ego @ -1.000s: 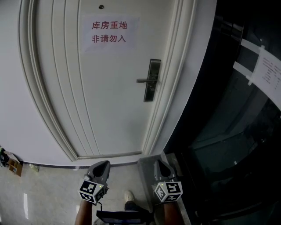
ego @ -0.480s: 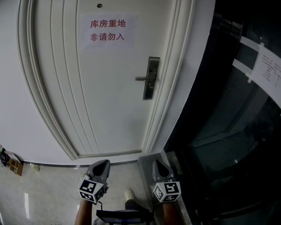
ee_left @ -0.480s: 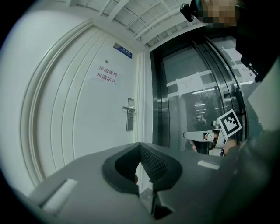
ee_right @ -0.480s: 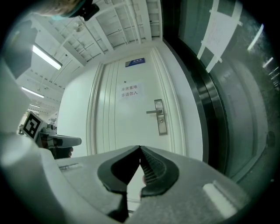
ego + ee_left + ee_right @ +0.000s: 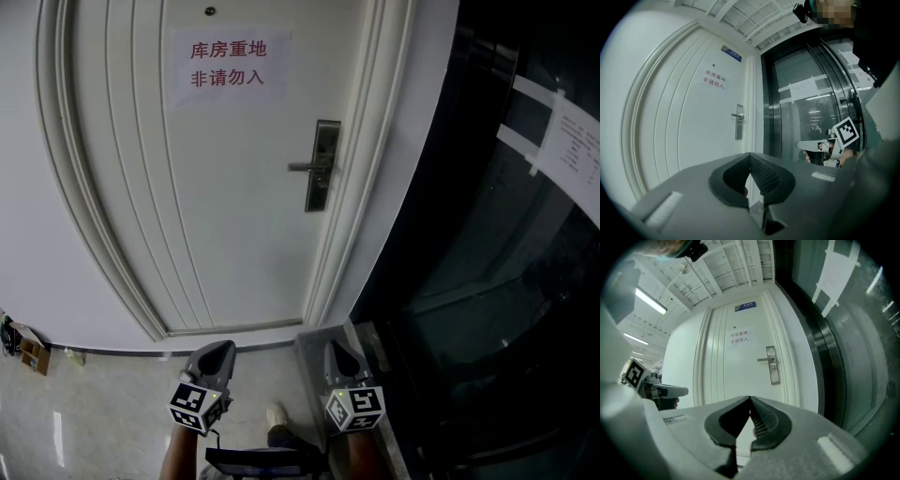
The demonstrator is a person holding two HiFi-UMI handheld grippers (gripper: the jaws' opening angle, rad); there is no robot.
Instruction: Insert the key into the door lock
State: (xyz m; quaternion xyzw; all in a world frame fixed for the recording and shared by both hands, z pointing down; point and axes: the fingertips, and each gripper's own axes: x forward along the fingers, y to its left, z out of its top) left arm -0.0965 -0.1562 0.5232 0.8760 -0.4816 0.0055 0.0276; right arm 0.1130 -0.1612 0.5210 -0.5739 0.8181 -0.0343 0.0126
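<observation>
The left gripper (image 5: 221, 349) and the right gripper (image 5: 336, 347) are held side by side low in the head view, both pointing level at a white door (image 5: 234, 206); the left one's fingers (image 5: 765, 176) are pressed together at the tips, and so are the right one's fingers (image 5: 762, 421); whether either pair pinches the key cannot be told, as no view shows it clearly; the door lock (image 5: 322, 183) is a metal plate on the door's right edge, well apart from both grippers, with a lever handle (image 5: 304, 168) pointing left; a paper sign (image 5: 228, 67) with red characters hangs above it; a dark glass wall (image 5: 487, 244) stands to the right.
</observation>
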